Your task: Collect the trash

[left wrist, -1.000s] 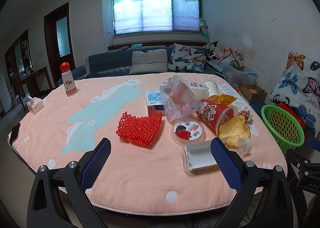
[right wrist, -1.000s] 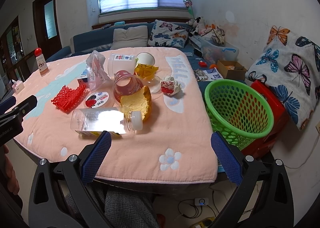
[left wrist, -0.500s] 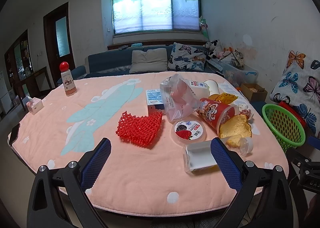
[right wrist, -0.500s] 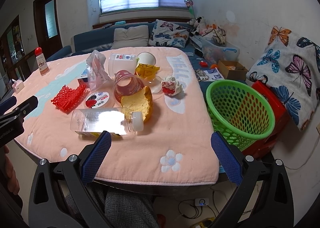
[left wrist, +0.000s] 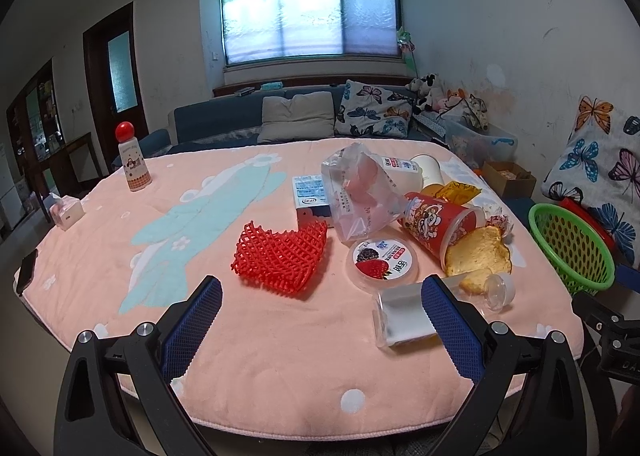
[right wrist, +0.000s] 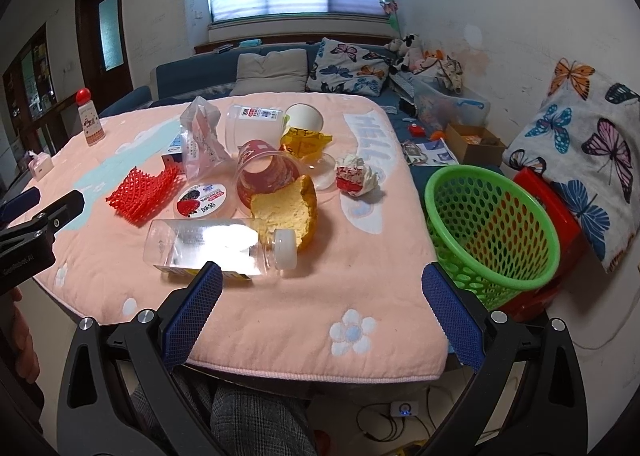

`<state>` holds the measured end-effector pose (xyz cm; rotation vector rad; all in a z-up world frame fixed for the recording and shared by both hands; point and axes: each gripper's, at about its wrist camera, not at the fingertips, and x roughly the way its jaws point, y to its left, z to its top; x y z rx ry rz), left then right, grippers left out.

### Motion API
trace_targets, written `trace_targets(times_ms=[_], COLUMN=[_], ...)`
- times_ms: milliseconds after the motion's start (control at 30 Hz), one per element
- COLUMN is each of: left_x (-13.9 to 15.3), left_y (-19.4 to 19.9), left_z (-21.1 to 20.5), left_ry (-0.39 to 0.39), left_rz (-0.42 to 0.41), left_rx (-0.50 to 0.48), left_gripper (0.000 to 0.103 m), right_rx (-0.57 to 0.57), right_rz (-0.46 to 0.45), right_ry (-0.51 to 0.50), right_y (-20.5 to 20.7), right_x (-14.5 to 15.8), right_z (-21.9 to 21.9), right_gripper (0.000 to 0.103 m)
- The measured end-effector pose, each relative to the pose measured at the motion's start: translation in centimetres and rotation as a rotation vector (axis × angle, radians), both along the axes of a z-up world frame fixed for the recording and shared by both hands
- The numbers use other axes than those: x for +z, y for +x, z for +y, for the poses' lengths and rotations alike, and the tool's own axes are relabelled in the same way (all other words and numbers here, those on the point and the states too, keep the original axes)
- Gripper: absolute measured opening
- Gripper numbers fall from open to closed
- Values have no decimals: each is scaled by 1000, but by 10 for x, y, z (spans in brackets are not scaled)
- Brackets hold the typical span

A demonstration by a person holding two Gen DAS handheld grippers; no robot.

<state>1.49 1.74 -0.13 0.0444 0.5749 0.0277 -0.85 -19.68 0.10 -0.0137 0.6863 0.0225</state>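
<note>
Trash lies on the pink-covered table point(left wrist: 248, 356): a red foam net point(left wrist: 280, 256) point(right wrist: 140, 194), a round yogurt lid point(left wrist: 382, 264) point(right wrist: 205, 202), a tipped red cup point(left wrist: 438, 222) point(right wrist: 266, 174), a piece of bread point(left wrist: 478, 258) point(right wrist: 286, 210), a clear bottle on its side point(left wrist: 404, 314) point(right wrist: 208, 246), a clear plastic bag point(left wrist: 360, 196) point(right wrist: 202, 140) and a crumpled wrapper point(right wrist: 355, 177). A green basket point(right wrist: 492, 230) point(left wrist: 572, 248) stands right of the table. My left gripper point(left wrist: 320, 320) and right gripper point(right wrist: 320, 316) hover open at the near edge, both empty.
A red-capped bottle point(left wrist: 132, 162) and a tissue box point(left wrist: 66, 212) sit at the table's far left; a phone point(left wrist: 27, 271) lies on its left edge. A sofa point(left wrist: 248, 120) with cushions runs behind. A red stool point(right wrist: 548, 228) stands beside the basket.
Both grippers have drifted very slightly back and up from the table; nothing on the table moved and both stay open.
</note>
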Motion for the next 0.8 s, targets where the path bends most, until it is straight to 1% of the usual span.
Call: trace_targets(times_ms=[333, 433, 633, 733, 800], left_x=[-2, -4, -8, -11, -14], left_y=[14, 18, 26, 31, 33], left_z=[3, 3, 4, 3, -1], left_ry=[12, 7, 26, 26, 37], left_rz=[9, 19, 33, 48, 61], left_rx=[-13, -37, -78, -132, -192], left_gripper=[97, 97, 97, 97, 97], right_rx=[37, 53, 94, 116, 123], right_rz=[17, 28, 67, 90, 98], right_ry=[19, 28, 50, 63, 63], right_y=[20, 28, 43, 51, 56], right_x=[-4, -7, -16, -22, -23], right_z=[1, 1, -2, -3, -7], right_gripper=[99, 99, 99, 98, 98])
